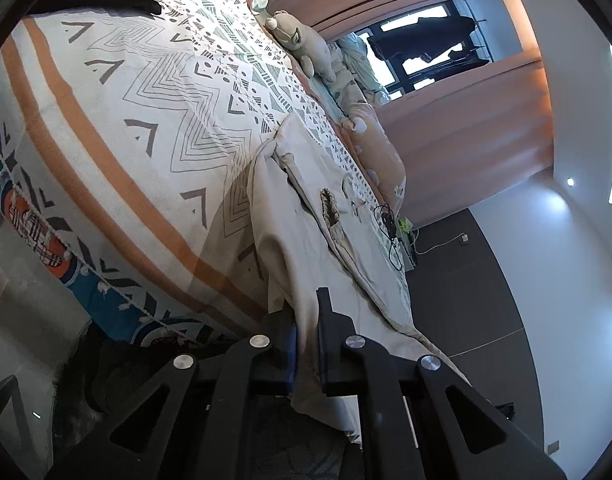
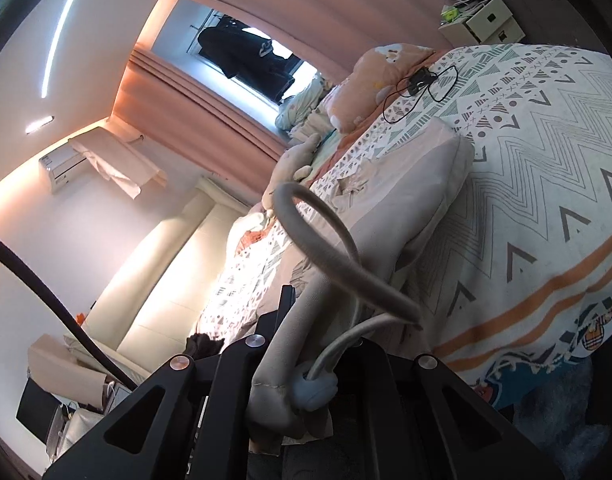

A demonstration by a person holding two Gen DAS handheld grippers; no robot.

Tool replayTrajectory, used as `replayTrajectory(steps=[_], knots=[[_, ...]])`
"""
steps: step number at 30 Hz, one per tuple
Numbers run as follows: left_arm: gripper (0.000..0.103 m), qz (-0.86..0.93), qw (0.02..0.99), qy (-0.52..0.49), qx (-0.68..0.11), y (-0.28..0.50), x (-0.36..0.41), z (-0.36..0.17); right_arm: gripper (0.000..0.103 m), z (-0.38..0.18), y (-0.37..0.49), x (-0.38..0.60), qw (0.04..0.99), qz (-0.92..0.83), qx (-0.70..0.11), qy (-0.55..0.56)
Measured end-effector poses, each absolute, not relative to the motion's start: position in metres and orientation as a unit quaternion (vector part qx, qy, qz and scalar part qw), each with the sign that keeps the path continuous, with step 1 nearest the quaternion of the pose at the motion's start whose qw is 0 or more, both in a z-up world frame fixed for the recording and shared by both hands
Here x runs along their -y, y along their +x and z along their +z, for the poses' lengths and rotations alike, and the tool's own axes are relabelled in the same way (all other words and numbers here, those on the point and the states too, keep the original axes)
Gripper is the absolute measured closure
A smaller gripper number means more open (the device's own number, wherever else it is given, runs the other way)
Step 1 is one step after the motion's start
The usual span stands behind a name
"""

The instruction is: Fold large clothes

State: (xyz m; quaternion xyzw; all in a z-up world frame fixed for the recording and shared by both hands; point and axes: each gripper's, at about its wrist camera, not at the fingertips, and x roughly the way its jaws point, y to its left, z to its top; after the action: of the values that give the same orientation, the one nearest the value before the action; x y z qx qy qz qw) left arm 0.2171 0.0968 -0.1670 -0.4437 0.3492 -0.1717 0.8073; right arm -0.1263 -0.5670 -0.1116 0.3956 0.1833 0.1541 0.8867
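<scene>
Beige garment (image 1: 306,216) stretched across patterned bed (image 1: 125,128), near edge lifted. Left hand-held gripper (image 1: 306,344) clenched on hem; right hand-held gripper (image 2: 301,344) clamped on fabric beside drawcord (image 2: 326,232). Keep both corners level, cloth taut, fold square.

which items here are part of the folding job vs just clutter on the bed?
In the job:
beige garment, spread on the bed
its drawstring
left gripper, shut on the garment
right gripper, shut on the garment

Lying about:
patterned bedspread
plush toy
black cable
peach pillow
bedside cabinet
</scene>
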Motion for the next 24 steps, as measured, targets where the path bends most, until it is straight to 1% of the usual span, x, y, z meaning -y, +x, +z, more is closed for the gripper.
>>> replayTrajectory(steps=[8, 15, 24], knots=[[0.094, -0.186, 0.817, -0.428, -0.339, 0.190, -0.092, -0.156, 0.098, -0.121, -0.143, 0.577, 0.888, 0.156, -0.176, 0.395], [0.094, -0.178, 0.814, -0.436, -0.341, 0.171, -0.097, -0.163, 0.098, -0.133, -0.157, 0.591, 0.886, 0.154, -0.177, 0.400], [0.094, -0.204, 0.820, -0.427, -0.322, 0.173, -0.084, -0.137, 0.098, -0.139, -0.162, 0.611, 0.881, 0.167, -0.166, 0.411]])
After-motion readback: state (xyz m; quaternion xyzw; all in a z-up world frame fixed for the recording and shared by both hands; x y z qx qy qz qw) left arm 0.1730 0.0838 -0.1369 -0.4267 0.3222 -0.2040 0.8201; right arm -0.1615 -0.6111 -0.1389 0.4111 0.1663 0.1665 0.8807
